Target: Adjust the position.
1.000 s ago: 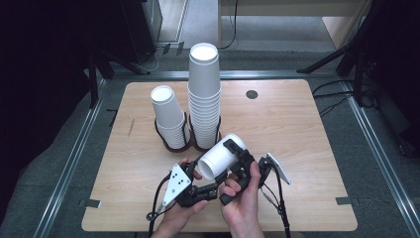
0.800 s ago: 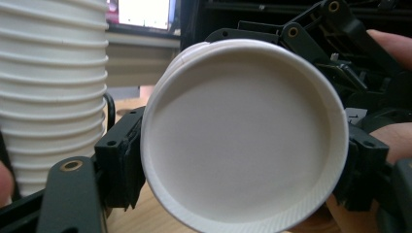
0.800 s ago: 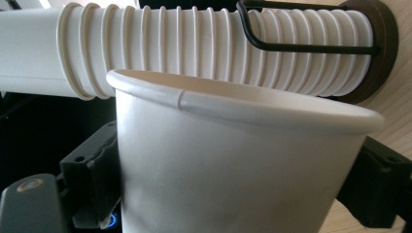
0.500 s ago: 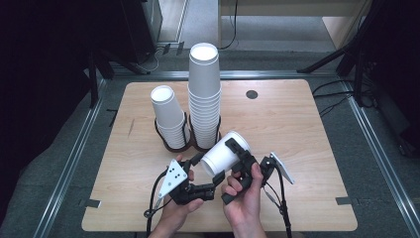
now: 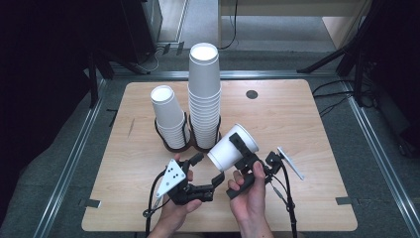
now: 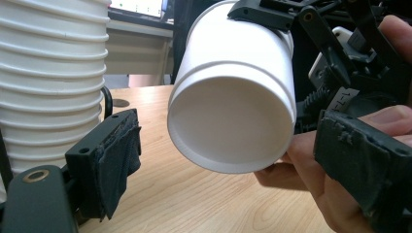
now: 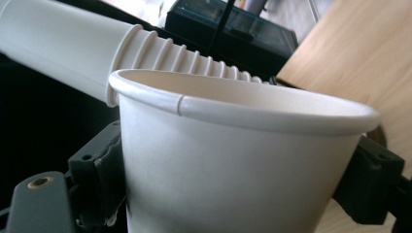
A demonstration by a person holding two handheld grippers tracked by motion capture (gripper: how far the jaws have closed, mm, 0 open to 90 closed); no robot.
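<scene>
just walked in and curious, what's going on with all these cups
A person works two hand-held grippers over a wooden table. The right gripper is clamped on a single paper cup, held tilted above the table. The left gripper has just opened its jaws and sits by the cup's base. Two stacks of cups stand behind.

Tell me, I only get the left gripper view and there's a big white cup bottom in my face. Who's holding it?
Observer: The right tongs, which have just been closing. The right gripper view shows their pads pressed on both sides of the cup, under its rim.
Operator: Is that tall stack beside me the only one?
Observer: No. The high view shows a shorter stack standing just left of the tall stack, side by side.
</scene>
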